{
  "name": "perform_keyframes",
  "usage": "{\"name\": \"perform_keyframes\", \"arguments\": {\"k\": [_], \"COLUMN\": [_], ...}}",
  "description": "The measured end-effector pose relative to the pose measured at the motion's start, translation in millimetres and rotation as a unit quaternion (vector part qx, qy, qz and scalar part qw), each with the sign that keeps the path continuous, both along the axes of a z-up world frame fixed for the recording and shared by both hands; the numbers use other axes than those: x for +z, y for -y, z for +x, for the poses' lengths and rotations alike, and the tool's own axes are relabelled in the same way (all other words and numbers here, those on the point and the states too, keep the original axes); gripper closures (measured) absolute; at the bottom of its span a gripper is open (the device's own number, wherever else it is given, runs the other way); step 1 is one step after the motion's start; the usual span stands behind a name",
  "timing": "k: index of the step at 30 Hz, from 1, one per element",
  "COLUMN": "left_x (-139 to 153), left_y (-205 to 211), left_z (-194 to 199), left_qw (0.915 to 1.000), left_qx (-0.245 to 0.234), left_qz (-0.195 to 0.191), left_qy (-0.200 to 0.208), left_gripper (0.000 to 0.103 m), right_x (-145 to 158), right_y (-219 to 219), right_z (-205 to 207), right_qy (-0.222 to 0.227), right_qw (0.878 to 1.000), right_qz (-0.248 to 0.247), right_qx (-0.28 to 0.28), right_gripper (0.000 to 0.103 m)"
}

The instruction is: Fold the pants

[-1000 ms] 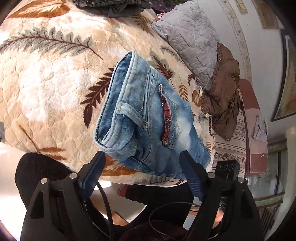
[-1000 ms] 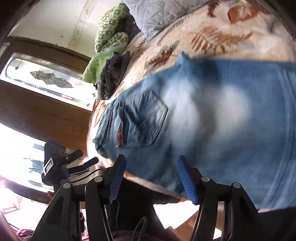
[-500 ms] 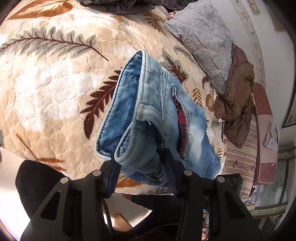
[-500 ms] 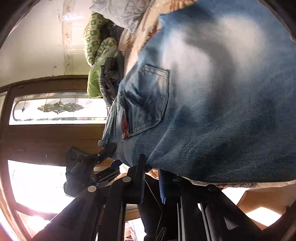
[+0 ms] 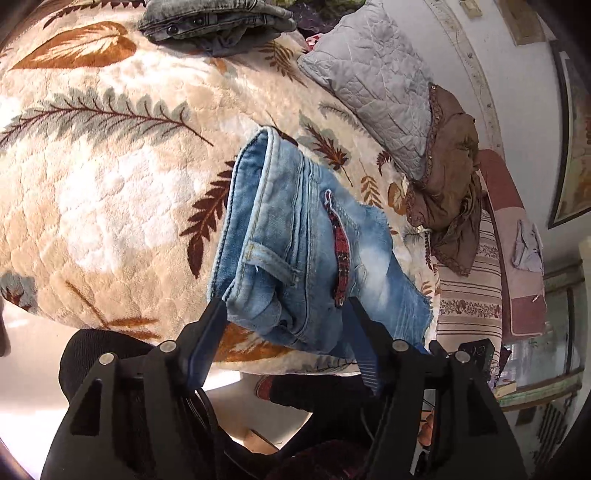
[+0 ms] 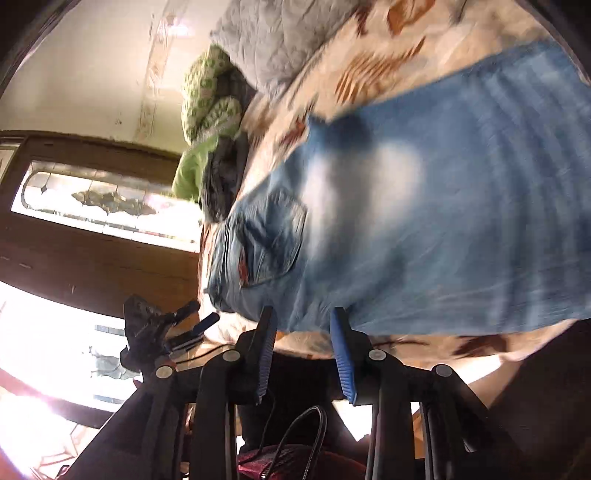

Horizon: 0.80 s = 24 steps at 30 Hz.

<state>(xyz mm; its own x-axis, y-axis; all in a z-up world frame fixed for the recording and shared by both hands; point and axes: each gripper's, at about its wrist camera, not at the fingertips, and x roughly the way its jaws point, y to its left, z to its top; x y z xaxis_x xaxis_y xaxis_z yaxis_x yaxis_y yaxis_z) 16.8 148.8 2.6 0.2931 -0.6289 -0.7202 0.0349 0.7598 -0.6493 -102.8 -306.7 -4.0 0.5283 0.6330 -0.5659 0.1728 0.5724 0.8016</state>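
Note:
Light blue jeans (image 5: 295, 251) lie folded lengthwise on a beige leaf-print blanket (image 5: 110, 184), waistband end toward me, with a red trim strip by the pocket. My left gripper (image 5: 286, 325) is open, its jaws either side of the waistband corner without pinching it. In the right wrist view the jeans (image 6: 424, 229) stretch away to the right, blurred. My right gripper (image 6: 304, 325) is open at the near edge of the jeans below the back pocket. The left gripper also shows in the right wrist view (image 6: 177, 328).
A grey quilted pillow (image 5: 376, 81) and a brown garment (image 5: 447, 170) lie at the bed's far side. Folded grey jeans (image 5: 214, 22) sit at the top. A green patterned cushion (image 6: 207, 107) and a wooden door (image 6: 92, 240) show in the right wrist view.
Both grippers closed on the jeans' near edge half a second ago and have now opened and let go. The jeans have settled back onto the blanket.

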Motion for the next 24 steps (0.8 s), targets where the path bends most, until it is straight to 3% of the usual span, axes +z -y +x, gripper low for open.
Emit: {"name": "perform_keyframes", "arguments": {"k": [2,5,7,9,13,14,15,16,18,21,24], "left_x": [4.0,-8.2,-22.4,-34.9,-47.2,-44.1,-38.8,-32.6,-15.6,-7.9,-29.8], "left_y": [-1.3,11.9,27.0,39.5,63.5,67.5,72.0,75.6,78.5,84.6,91.1], "left_z": [13.2,43.1,59.2,69.2,76.7,74.9,72.7,69.7,62.2,55.8,60.7], "left_qw": [0.9997,0.9992,0.9978,0.9959,0.9924,0.9924,0.9927,0.9928,0.9928,0.9895,0.9826], "left_qx": [0.017,0.01,-0.001,-0.01,-0.022,-0.022,-0.025,-0.03,-0.028,-0.032,-0.036], "left_qz": [0.014,0.033,0.051,0.067,0.094,0.1,0.103,0.104,0.114,0.141,0.182], "left_qy": [0.004,-0.021,-0.044,-0.061,-0.076,-0.068,-0.057,-0.05,-0.023,0.007,-0.013], "left_gripper": [0.025,0.025,0.025,0.025,0.026,0.03,0.037,0.051,0.053,0.053,0.052], "right_x": [15.9,22.1,12.9,-3.4,-29.9,-36.7,-42.4,-42.6,-28.1,8.0,1.0], "right_y": [64.8,153.2,193.7,224.2,239.9,239.7,242.4,240.7,237.8,246.8,253.0], "right_z": [-22.4,-46.8,-50.9,-49.9,-27.2,-23.1,-18.4,-11.4,-1.1,2.9,20.9], "right_qy": [0.018,0.002,-0.013,-0.028,-0.041,-0.04,-0.036,-0.03,-0.019,0.037,0.006], "right_qw": [0.994,0.962,0.95,0.946,0.945,0.949,0.954,0.956,0.954,0.947,0.944], "right_qz": [-0.057,-0.154,-0.158,-0.156,-0.173,-0.163,-0.158,-0.171,-0.205,-0.211,-0.239], "right_qx": [-0.096,-0.226,-0.27,-0.284,-0.273,-0.266,-0.253,-0.237,-0.217,-0.238,-0.229], "right_gripper": [0.054,0.053,0.053,0.053,0.053,0.054,0.074,0.099,0.1,0.1,0.1]}}
